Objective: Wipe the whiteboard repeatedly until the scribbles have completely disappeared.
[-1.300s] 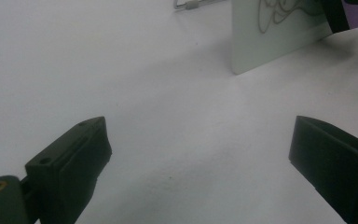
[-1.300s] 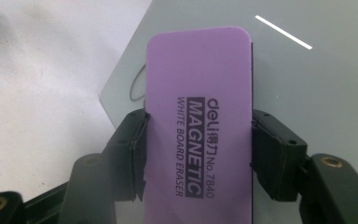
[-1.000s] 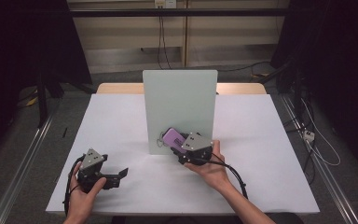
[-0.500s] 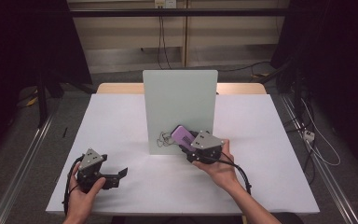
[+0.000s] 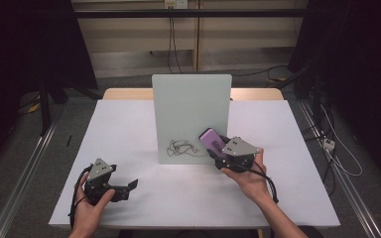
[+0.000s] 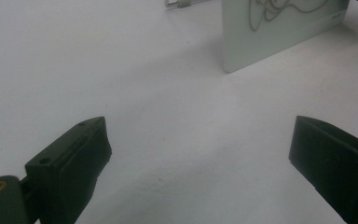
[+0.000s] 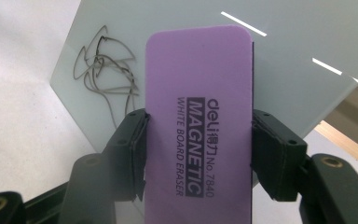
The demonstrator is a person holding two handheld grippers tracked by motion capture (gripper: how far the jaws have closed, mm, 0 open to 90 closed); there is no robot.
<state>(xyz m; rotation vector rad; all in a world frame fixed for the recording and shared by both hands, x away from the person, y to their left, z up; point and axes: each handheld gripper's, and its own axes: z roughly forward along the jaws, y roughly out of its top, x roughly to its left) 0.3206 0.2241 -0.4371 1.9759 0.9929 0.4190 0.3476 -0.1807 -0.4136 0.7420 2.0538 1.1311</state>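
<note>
A white desk [image 5: 129, 129] holds a white board [image 5: 191, 116] standing up, with a black scribble [image 5: 181, 147] low on it. The right claw [image 5: 223, 153] squeezes a purple eraser [image 7: 198, 116] by its long sides, close to the scribble. The eraser looks light and a bit soft, so gripping mid-way seems right. The left claw [image 5: 129, 186] is wide open and holds nothing.

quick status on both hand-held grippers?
Left hand-held gripper: open, nothing between its jaws.
Right hand-held gripper: shut on the purple whiteboard eraser.
</note>
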